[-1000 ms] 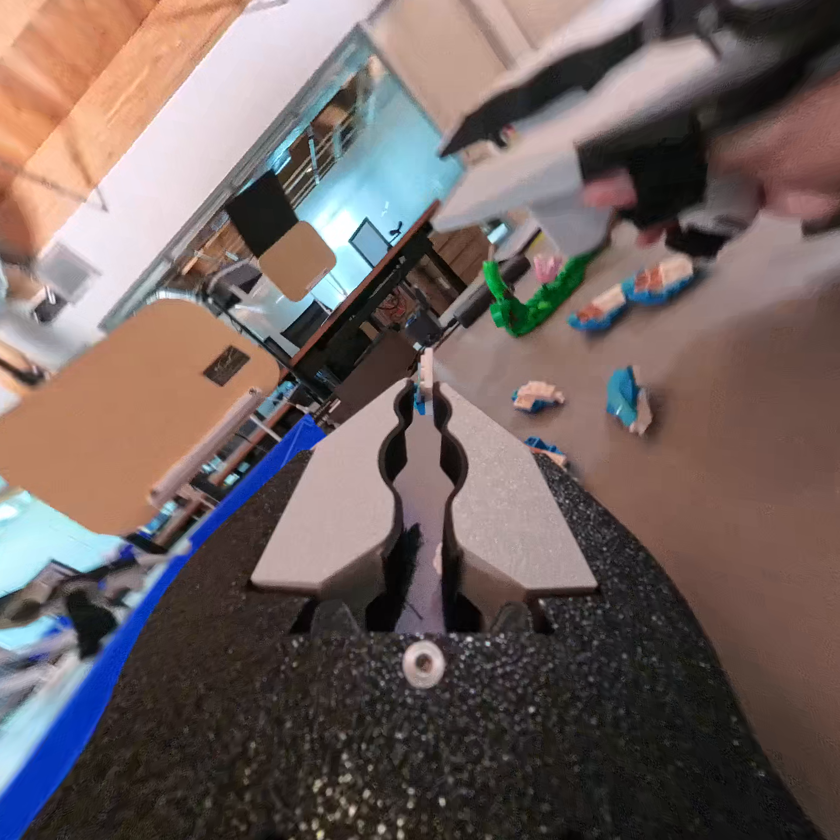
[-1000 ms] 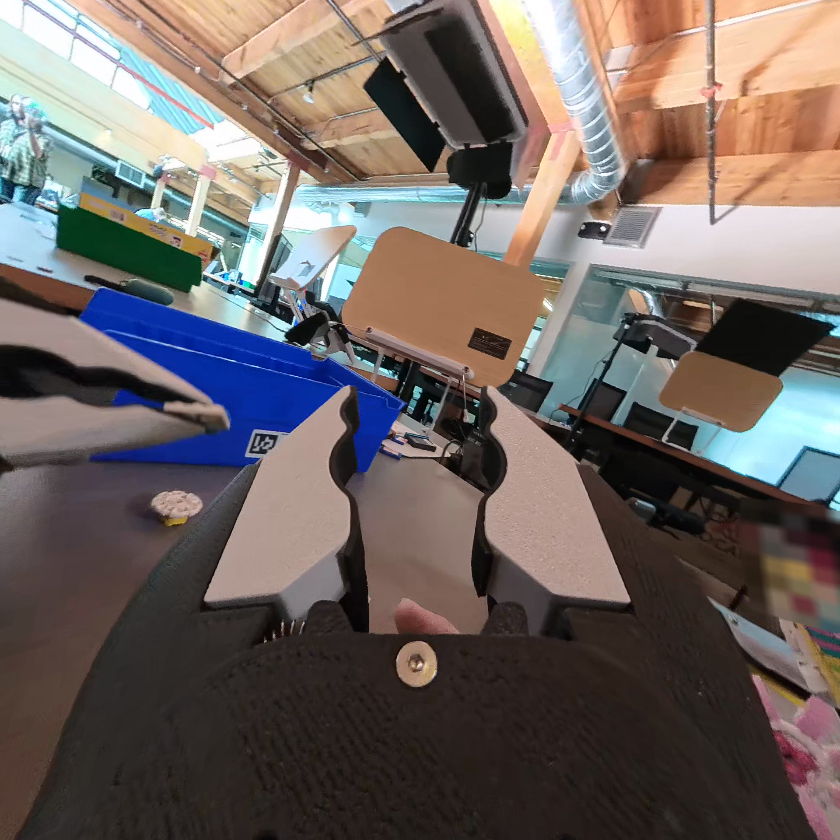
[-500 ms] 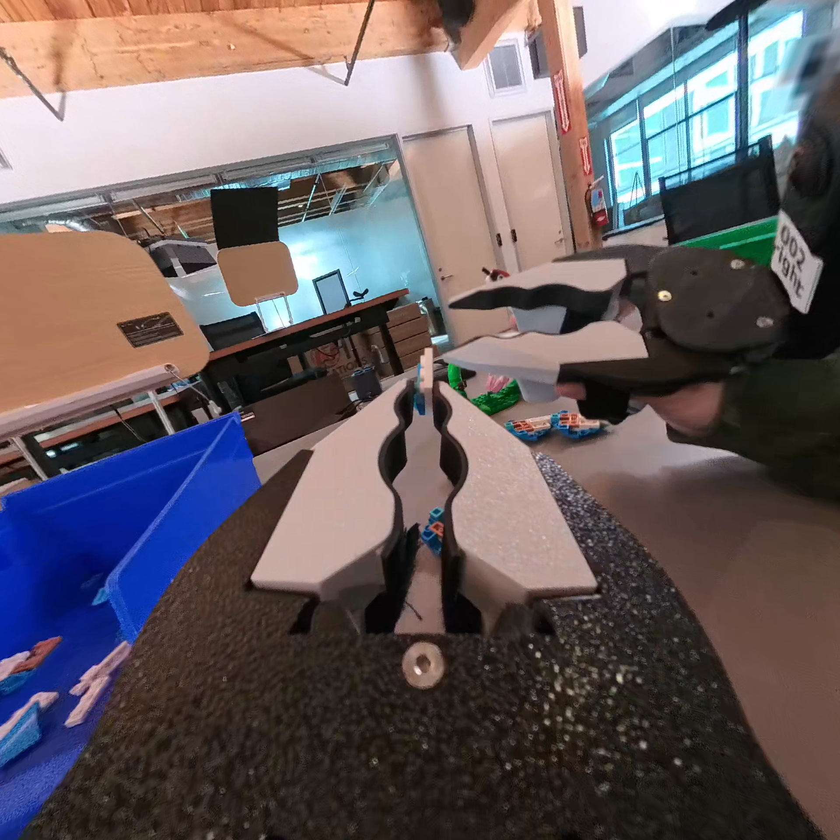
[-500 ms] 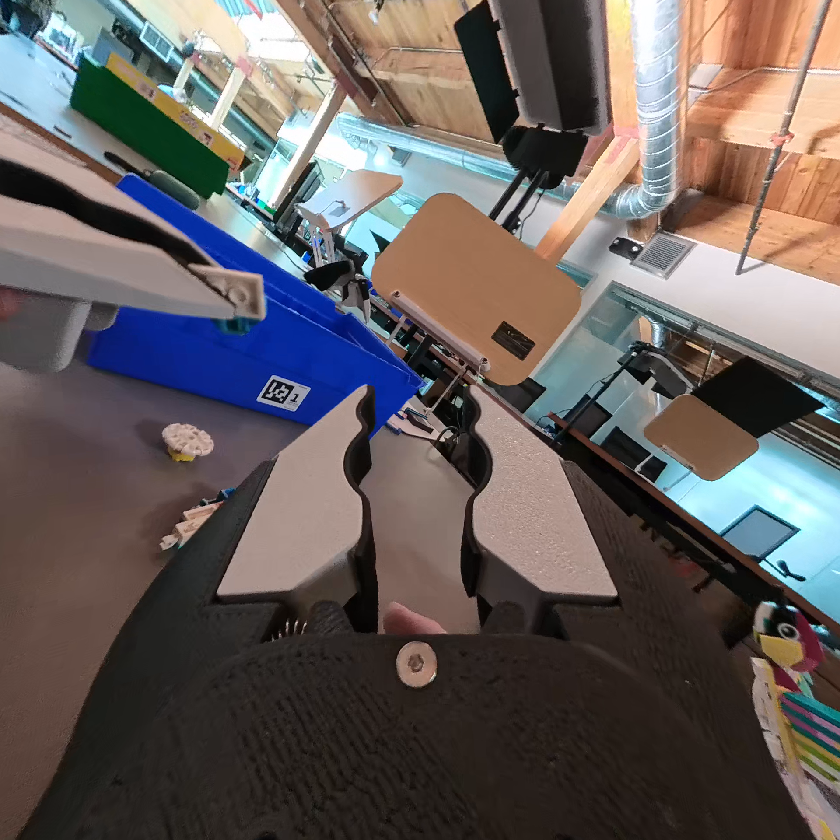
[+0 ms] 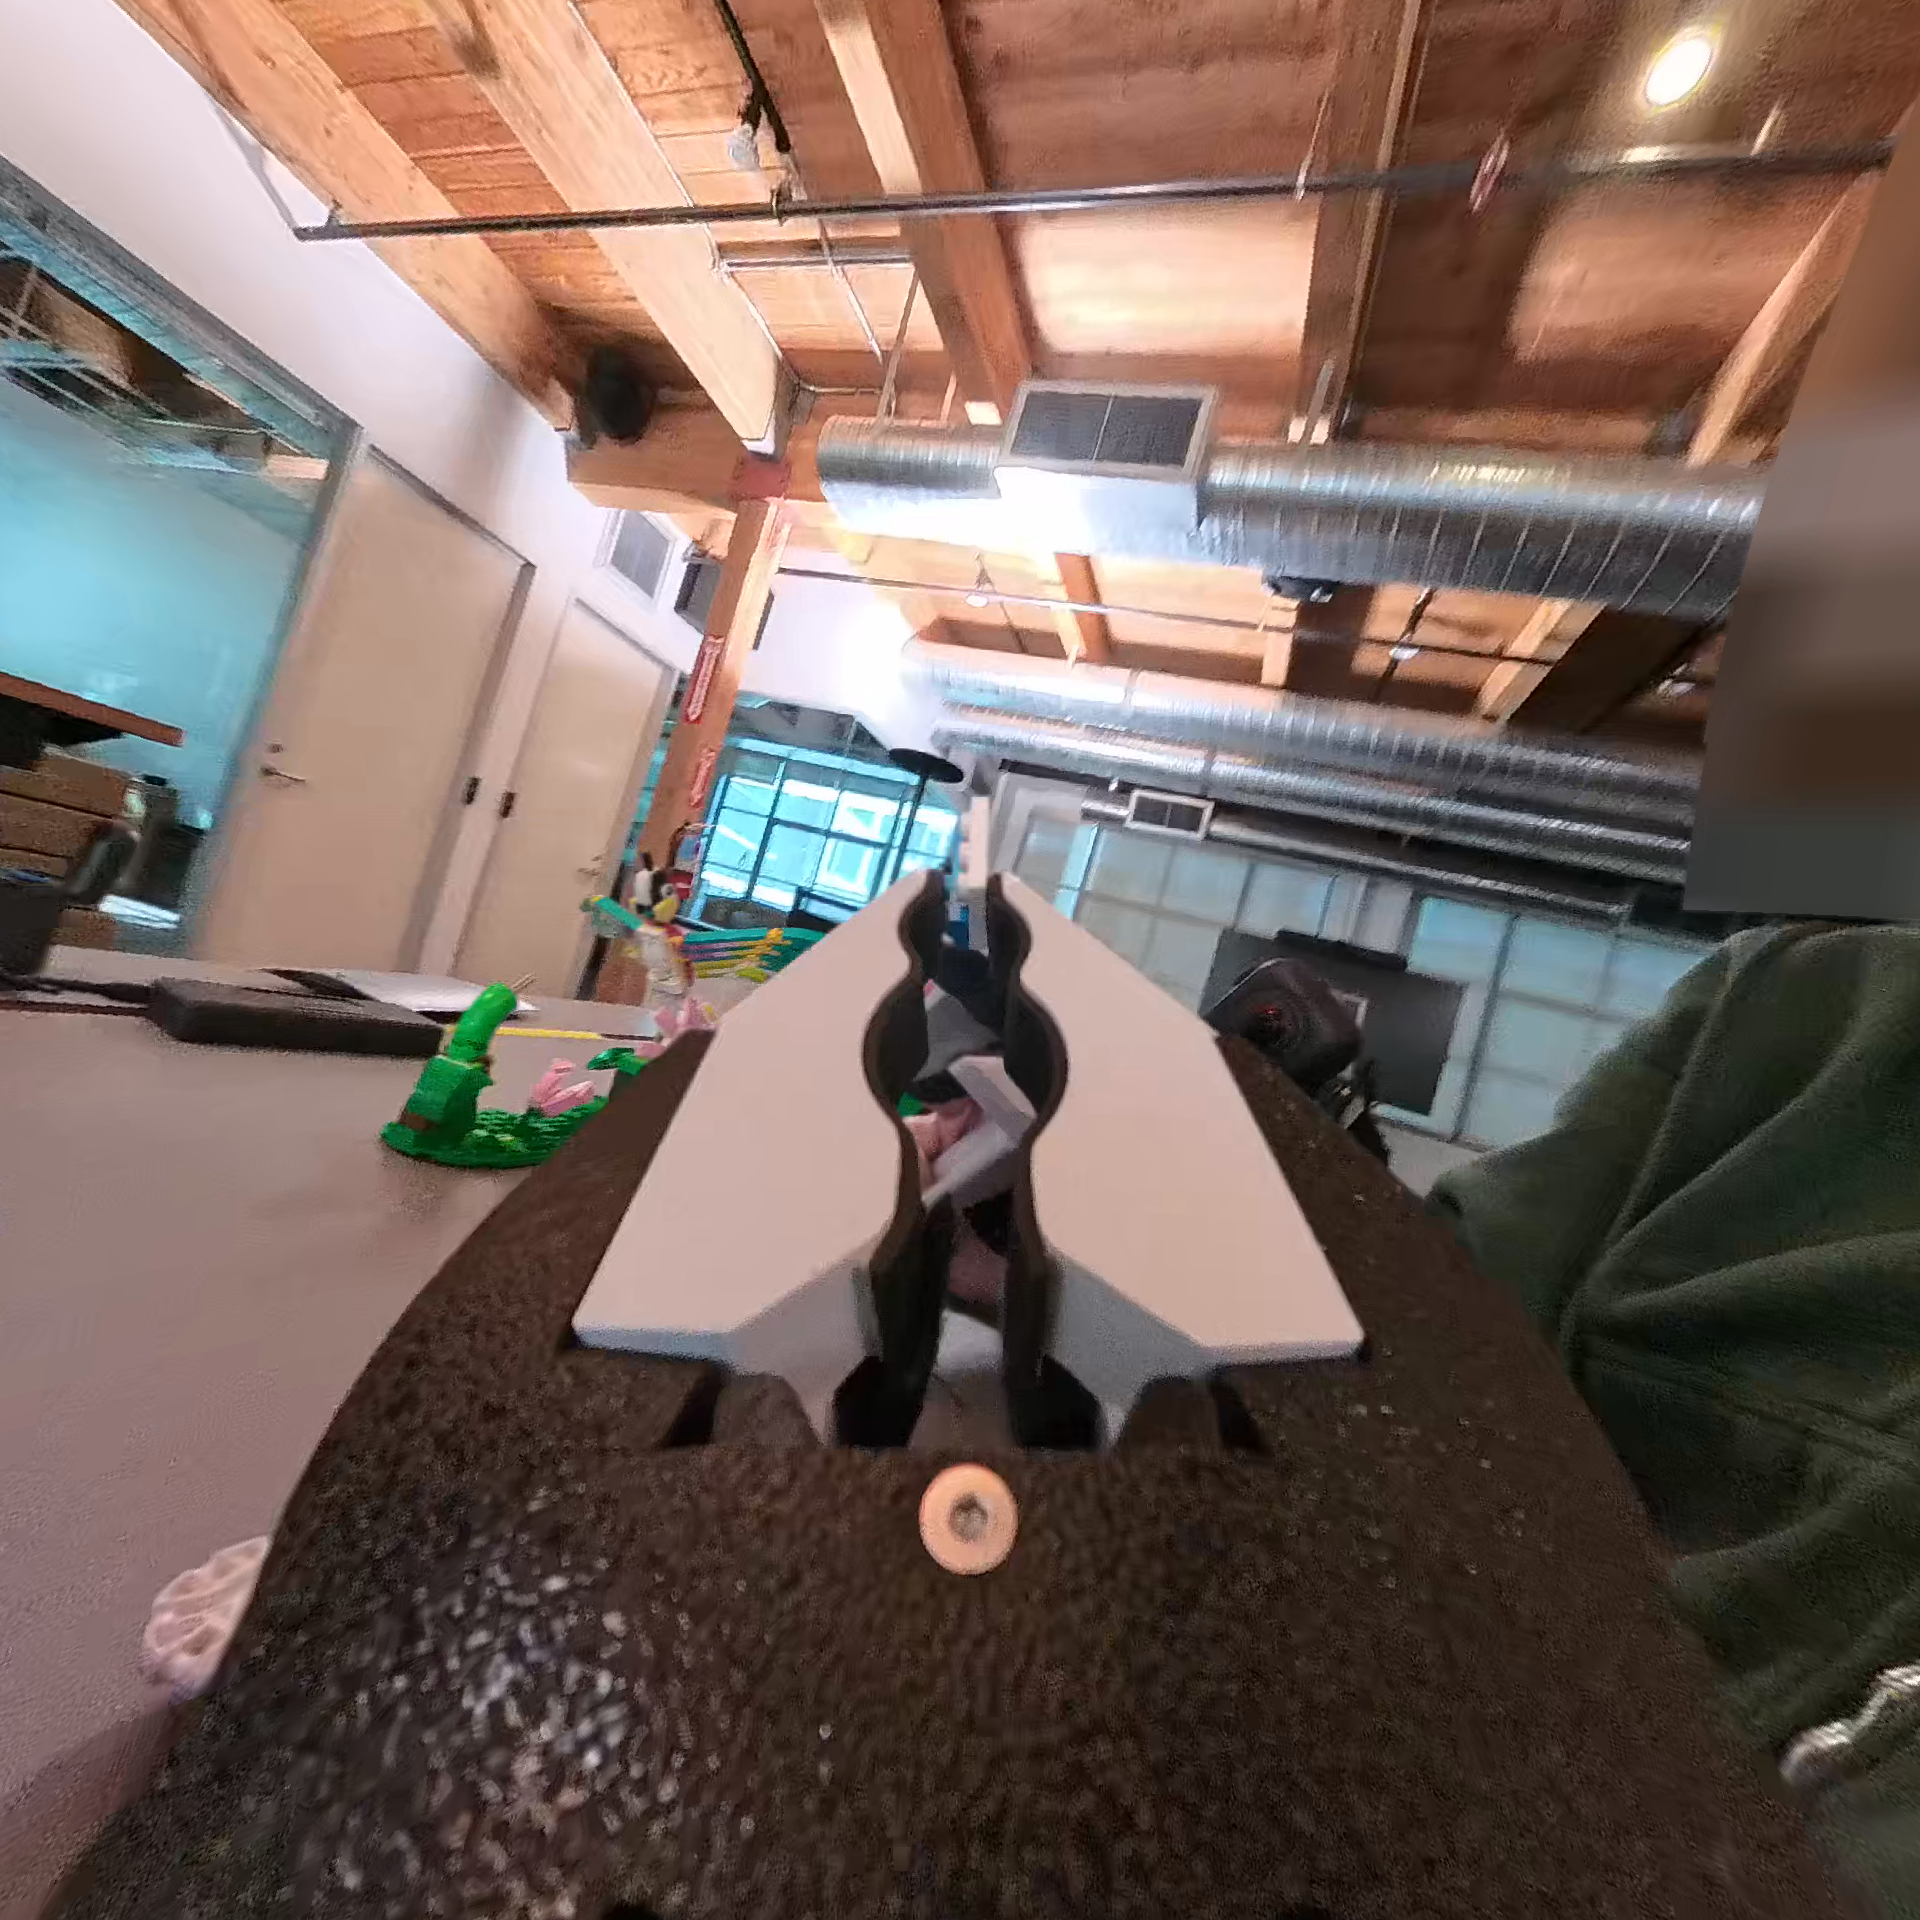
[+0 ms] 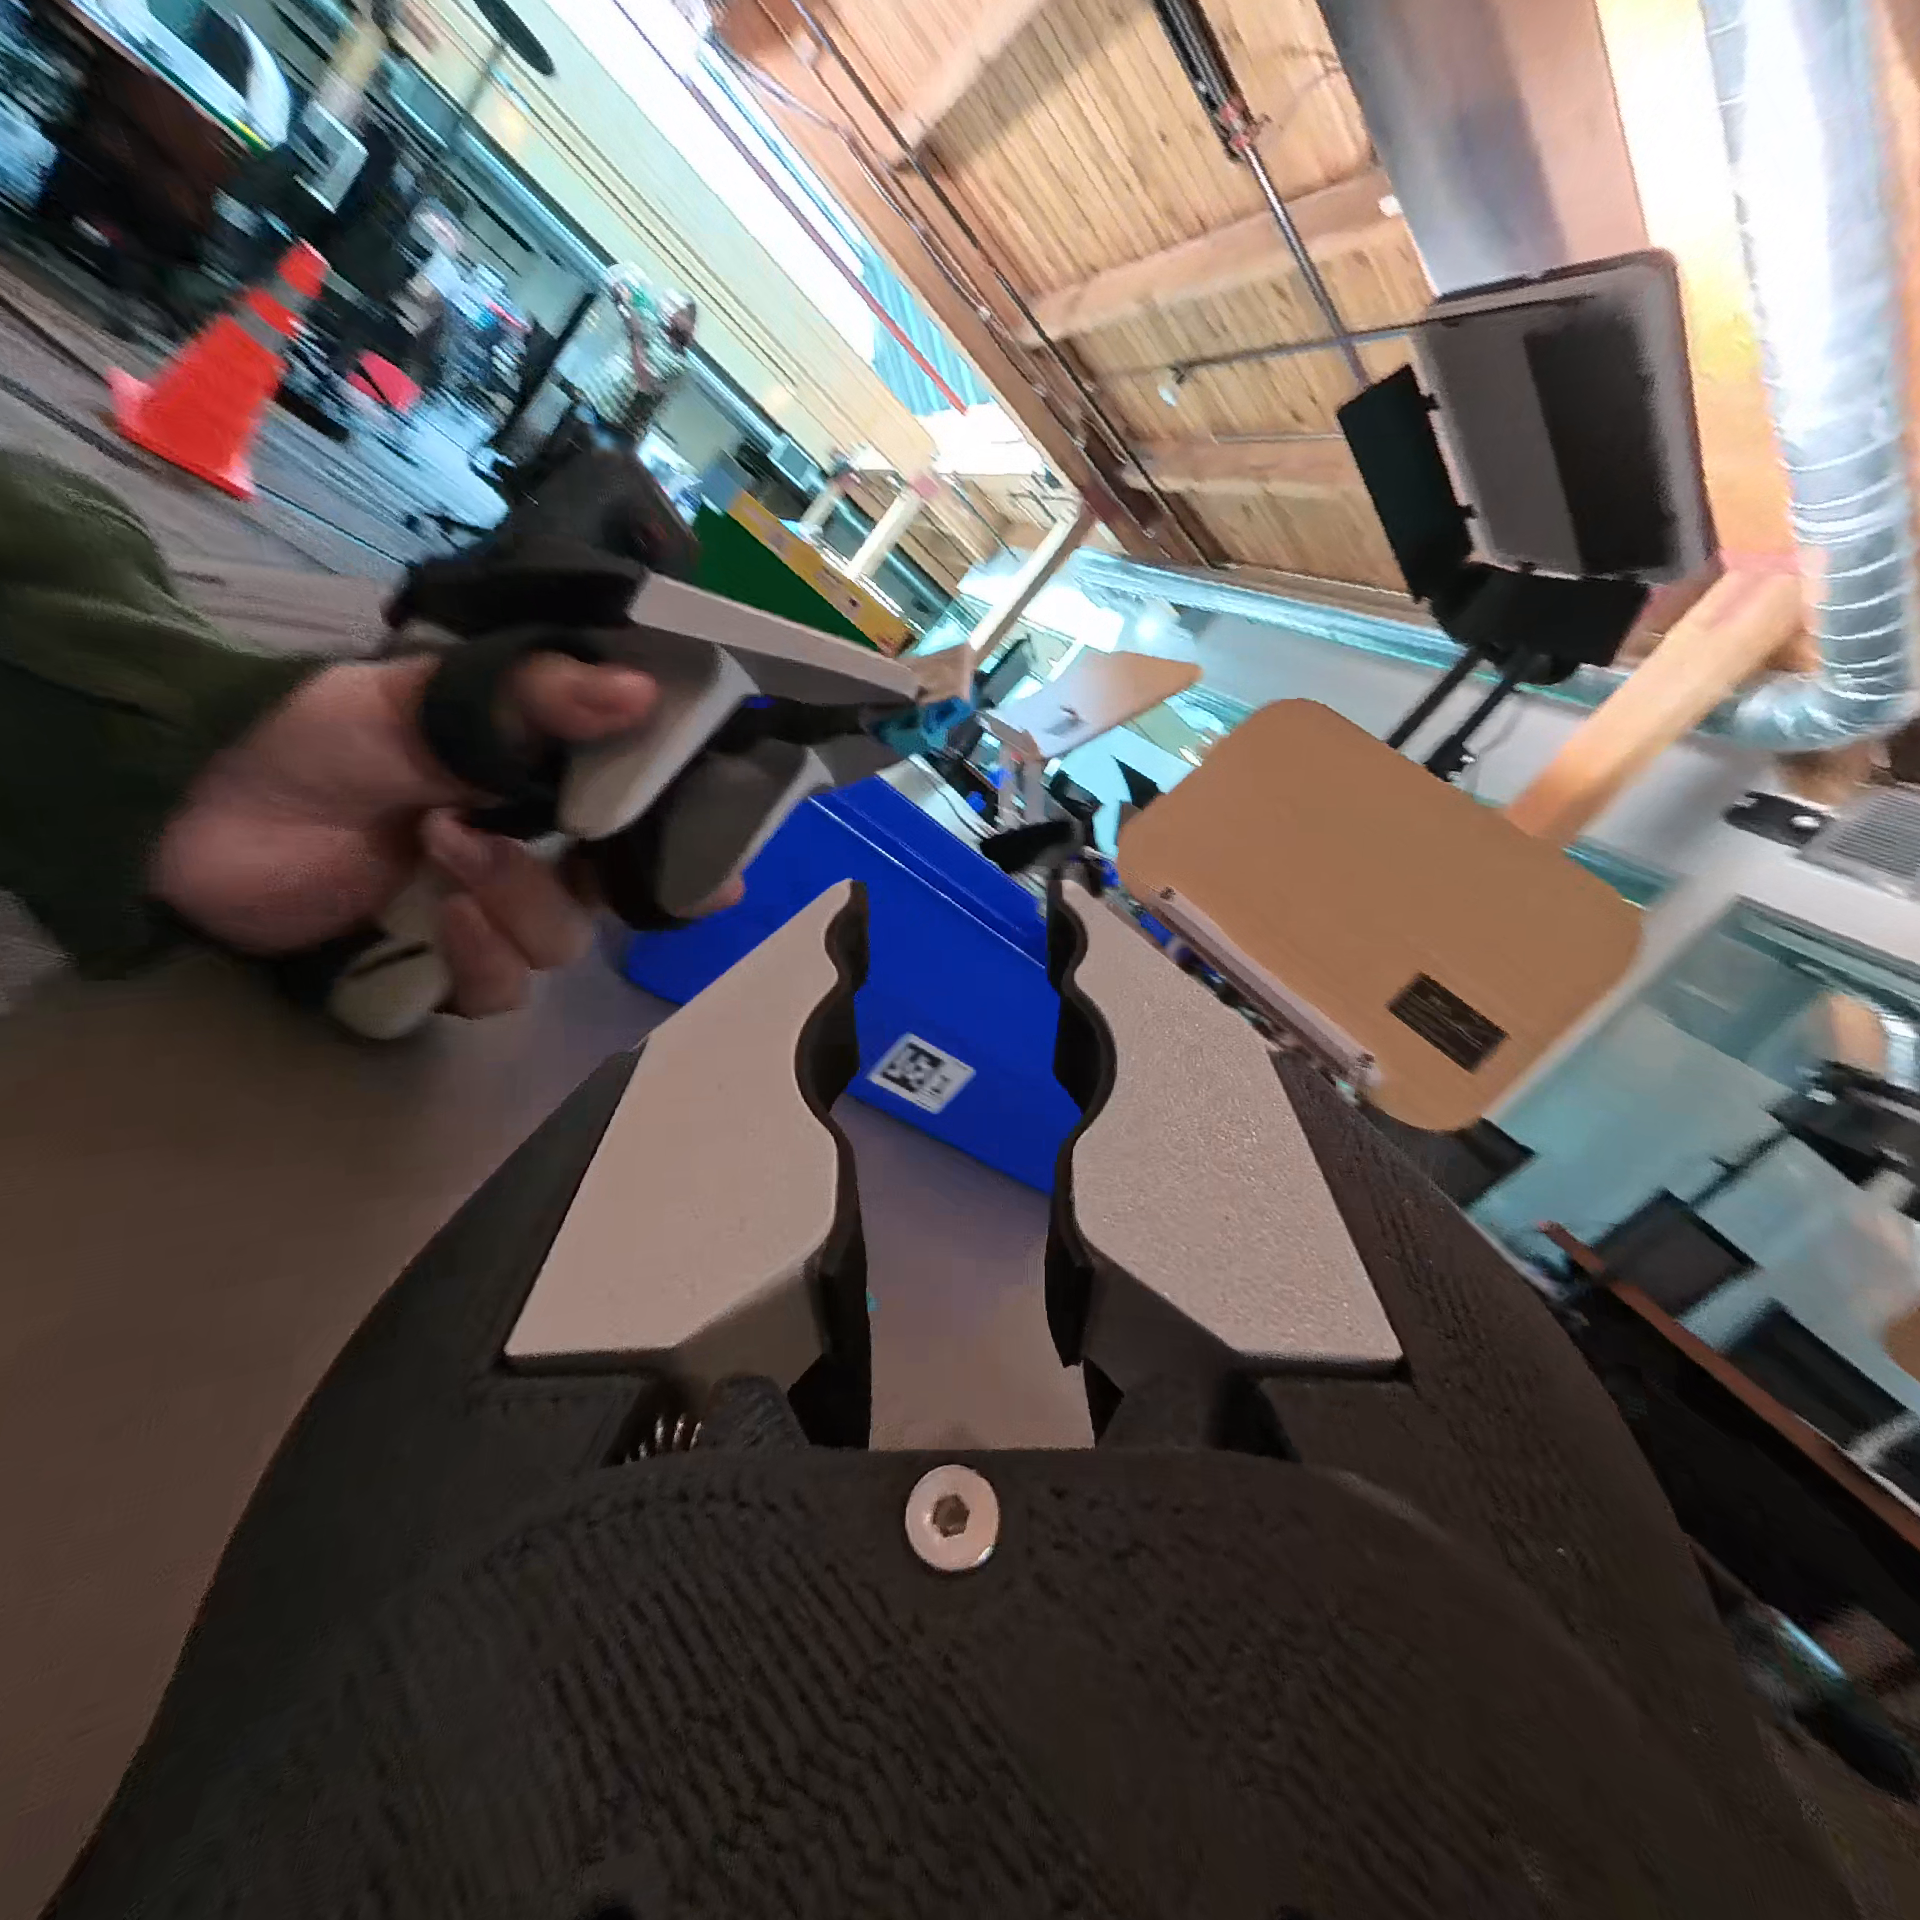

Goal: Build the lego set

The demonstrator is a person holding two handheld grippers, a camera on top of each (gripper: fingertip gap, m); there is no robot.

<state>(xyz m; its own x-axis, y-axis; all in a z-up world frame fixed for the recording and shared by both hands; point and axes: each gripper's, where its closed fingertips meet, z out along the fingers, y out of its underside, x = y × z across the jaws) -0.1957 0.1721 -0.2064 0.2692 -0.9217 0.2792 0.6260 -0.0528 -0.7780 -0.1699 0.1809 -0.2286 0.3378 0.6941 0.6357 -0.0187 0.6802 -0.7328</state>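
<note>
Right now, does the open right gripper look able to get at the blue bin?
Probably yes: the right gripper stands open, pointed at the blue bin, with only bare table between; the left gripper sits higher, aside.

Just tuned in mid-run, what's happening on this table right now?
A person in a green sleeve holds a gripper in each hand above a brown table. The left gripper is pinched on a small white-and-blue brick piece, raised in the air. The right gripper is open and empty, pointing toward a blue bin. A green brick model stands on the table beyond.
</note>
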